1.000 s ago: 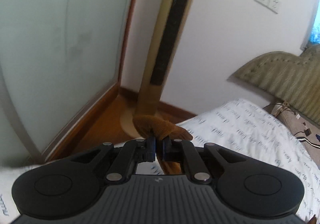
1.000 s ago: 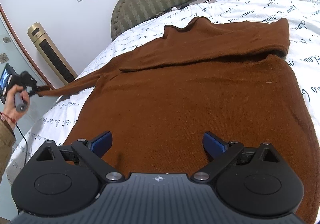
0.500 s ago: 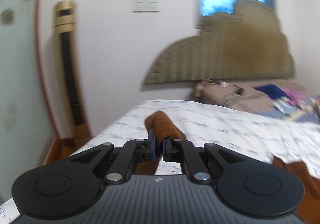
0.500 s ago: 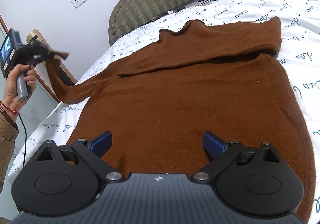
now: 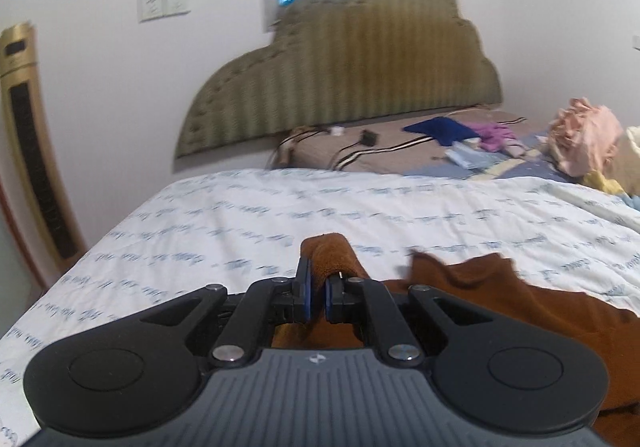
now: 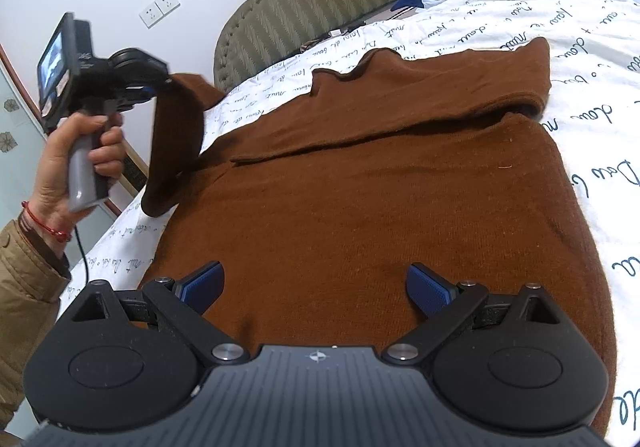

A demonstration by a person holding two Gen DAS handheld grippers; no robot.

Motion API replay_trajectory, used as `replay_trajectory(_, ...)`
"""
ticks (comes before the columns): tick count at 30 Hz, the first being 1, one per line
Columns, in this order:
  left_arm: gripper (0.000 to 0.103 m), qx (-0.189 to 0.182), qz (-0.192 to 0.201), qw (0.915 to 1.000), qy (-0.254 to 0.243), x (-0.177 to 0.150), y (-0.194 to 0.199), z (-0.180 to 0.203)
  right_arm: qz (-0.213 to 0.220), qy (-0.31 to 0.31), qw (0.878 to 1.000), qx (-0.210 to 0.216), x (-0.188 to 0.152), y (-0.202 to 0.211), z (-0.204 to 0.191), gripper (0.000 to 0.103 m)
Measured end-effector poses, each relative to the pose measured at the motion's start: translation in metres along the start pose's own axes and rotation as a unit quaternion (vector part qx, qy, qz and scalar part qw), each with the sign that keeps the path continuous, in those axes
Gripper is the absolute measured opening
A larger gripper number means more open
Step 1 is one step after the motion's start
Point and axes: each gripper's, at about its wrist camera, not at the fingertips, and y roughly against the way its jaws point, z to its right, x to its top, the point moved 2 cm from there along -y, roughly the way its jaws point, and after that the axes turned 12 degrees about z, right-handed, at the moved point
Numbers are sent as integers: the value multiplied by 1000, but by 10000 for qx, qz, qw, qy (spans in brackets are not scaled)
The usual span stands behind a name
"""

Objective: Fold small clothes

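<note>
A brown knit sweater (image 6: pixel 380 207) lies flat on the white printed bedsheet (image 6: pixel 600 59), its right sleeve folded across the chest. My left gripper (image 5: pixel 316 293) is shut on the cuff of the left sleeve (image 5: pixel 330 255), which pokes up between its blue pads. In the right wrist view that left gripper (image 6: pixel 150 89) is held up at the left edge of the bed, and the sleeve (image 6: pixel 176 151) hangs from it in a loop. My right gripper (image 6: pixel 316 287) stands open low over the sweater's hem, nothing between its fingers.
A padded green headboard (image 5: pixel 360 59) backs the bed. Loose clothes (image 5: pixel 584 139) and a blue garment (image 5: pixel 440 125) are piled by the pillows at the far right. A gold tower fan (image 5: pixel 28 139) stands on the floor left of the bed.
The left gripper has swung from facing the fan and the bed's side round to face the headboard, lifting the sleeve cuff up and in toward the sweater's body. The right gripper has stayed put.
</note>
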Motion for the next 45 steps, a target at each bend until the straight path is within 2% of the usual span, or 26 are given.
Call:
replay_trajectory(2, 7, -208, 57, 9998, -23, -4, 0, 19, 16, -31, 10000, 5, 1, -1, 1, 96)
replay_trajectory(3, 8, -407, -12, 9991, -85, -9, -3, 29, 34, -42, 10000, 3, 1, 0, 1, 96)
replay_trajectory(4, 13, -631, -255, 9974, -232, -17, -10, 41, 59, -49, 10000, -1, 2, 0, 1, 96)
replay_trajectory(6, 35, -1113, -994, 9876, -487, -39, -23, 63, 101, -52, 9999, -22, 4, 1, 2, 96)
replay_trajectory(7, 57, -1348, -1285, 9809, -555, -50, -27, 71, 117, -41, 9999, -38, 6, 1, 3, 96)
replay_trajectory(8, 71, -1530, -1401, 9765, -584, -61, -26, 75, 129, -20, 9999, -60, 8, 2, 4, 96)
replay_trajectory(9, 73, -1616, -1381, 9751, -639, -70, -23, 78, 143, 19, 9999, -89, 10, 3, 5, 96)
replay_trajectory(12, 73, -1649, -1353, 9740, -758, -82, -11, 73, 177, 166, 9995, -189, 19, 1, 8, 96)
replay_trajectory(14, 73, -1676, -1363, 9753, -467, -80, -4, 59, 210, 225, 9993, -214, 28, -3, 11, 96)
replay_trajectory(16, 74, -1519, -1225, 9808, 34, -73, 3, 33, 305, 218, 9992, -131, 42, -11, 13, 96)
replay_trajectory(18, 77, -1075, -975, 9887, 384, -69, 8, 7, 425, 118, 9990, 2, 58, -23, 15, 96)
replay_trajectory(21, 77, -235, -671, 9966, 414, -71, 9, -20, 509, -238, 9977, 371, 83, -55, 21, 96)
replay_trajectory(24, 77, 254, -725, 9962, 417, -82, 0, -40, 323, -801, 9941, 662, 100, -101, 31, 93)
replay_trajectory(29, 77, 512, -787, 9916, 889, -102, -4, -67, -14, -1956, 9780, 726, 102, -174, 53, 81)
replay_trajectory(32, 77, 585, -787, 9905, 967, -111, -3, -74, 0, -2175, 9736, 687, 96, -196, 52, 77)
replay_trajectory(35, 77, 559, -782, 9907, 966, -114, -2, -76, 80, -2073, 9769, 507, 91, -209, 43, 77)
replay_trajectory(38, 77, 576, -744, 9923, 806, -117, -1, -72, 238, -1877, 9818, 184, 90, -214, 37, 65)
replay_trajectory(40, 77, 601, -699, 9932, 714, -118, 0, -69, 319, -1897, 9813, 42, 90, -218, 39, 53)
replay_trajectory(41, 77, 610, -697, 9933, 690, -119, 0, -68, 357, -1971, 9797, -11, 90, -220, 41, 50)
replay_trajectory(43, 77, 612, -720, 9931, 689, -120, -2, -68, 434, -2150, 9756, -112, 90, -224, 47, 36)
replay_trajectory(45, 77, 616, -749, 9929, 685, -122, -3, -69, 501, -2353, 9705, -147, 89, -221, 53, 31)
